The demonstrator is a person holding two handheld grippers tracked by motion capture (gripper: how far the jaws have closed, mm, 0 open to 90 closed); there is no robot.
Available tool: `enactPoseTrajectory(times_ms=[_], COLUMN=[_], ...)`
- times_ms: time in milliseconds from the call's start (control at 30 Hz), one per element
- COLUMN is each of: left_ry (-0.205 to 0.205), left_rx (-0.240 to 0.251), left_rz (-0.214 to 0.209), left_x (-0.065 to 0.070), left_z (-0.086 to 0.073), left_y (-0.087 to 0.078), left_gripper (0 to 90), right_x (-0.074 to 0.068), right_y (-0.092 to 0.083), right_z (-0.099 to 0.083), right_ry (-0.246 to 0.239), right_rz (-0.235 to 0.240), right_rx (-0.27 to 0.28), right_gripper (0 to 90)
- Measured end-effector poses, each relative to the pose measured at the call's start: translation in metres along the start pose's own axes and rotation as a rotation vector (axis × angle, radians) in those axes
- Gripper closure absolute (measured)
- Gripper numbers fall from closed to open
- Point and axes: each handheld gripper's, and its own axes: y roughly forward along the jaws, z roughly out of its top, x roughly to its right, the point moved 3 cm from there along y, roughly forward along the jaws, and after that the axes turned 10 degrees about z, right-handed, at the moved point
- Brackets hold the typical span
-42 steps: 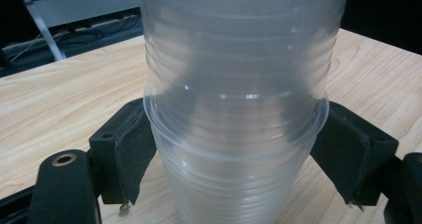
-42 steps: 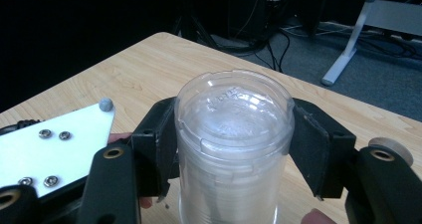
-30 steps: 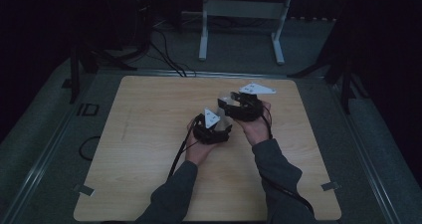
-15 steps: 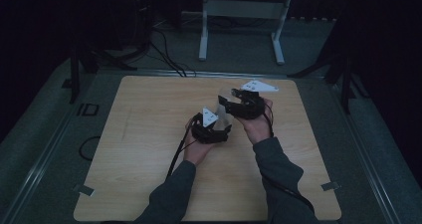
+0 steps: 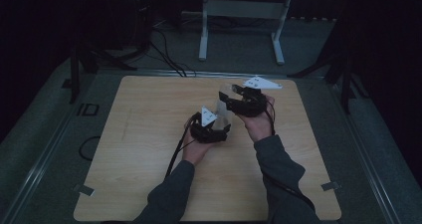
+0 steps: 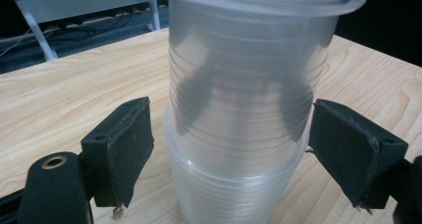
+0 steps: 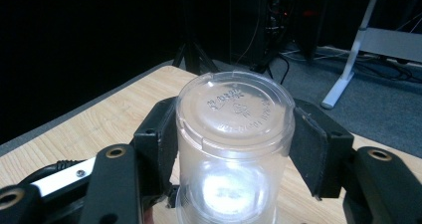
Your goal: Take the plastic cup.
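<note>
Spanning the middle of the high view, one light wooden desk [image 5: 149, 134] sits on grey floor, with one white frame stand [image 5: 244, 15] behind it. Two sleeved forearms come in from the bottom, each hand carrying one gripper. Left gripper [image 5: 211, 129] is near desk centre; right gripper [image 5: 244, 102] is just beyond it, toward the far right.

Clear plastic cups, ribbed: left gripper view shows two, an upper cup [image 6: 249, 69] nested in a lower cup [image 6: 229, 184], stack upright above the desk between the jaws. Left jaws have just been opening; now wide, pads clear of the cup walls on both sides, gripping nothing.

Right gripper view: one cup [image 7: 234, 134], base toward the camera with embossed marks, sits between the right jaws, pads tight against both sides, so it is held. Cannot tell if this cup is one of the two stacked ones.
</note>
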Motion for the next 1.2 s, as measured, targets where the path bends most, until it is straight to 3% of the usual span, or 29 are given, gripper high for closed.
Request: enactPoseTrajectory(times_ms=[533, 1200], left_ry=[-0.001, 0.002], left_rx=[0.015, 0.030], left_rz=[0.000, -0.004], left_x=[-0.003, -0.005], left_z=[0.005, 0.005], left_y=[-0.009, -0.017], left_gripper=[20.2, 20.1], right_x=[-0.002, 0.002], right_y=[-0.014, -0.038], right_z=[0.013, 0.018], right_ry=[0.000, -0.013], right_rz=[0.002, -0.023], right_rx=[0.049, 0.069], right_gripper=[40.7, 40.7])
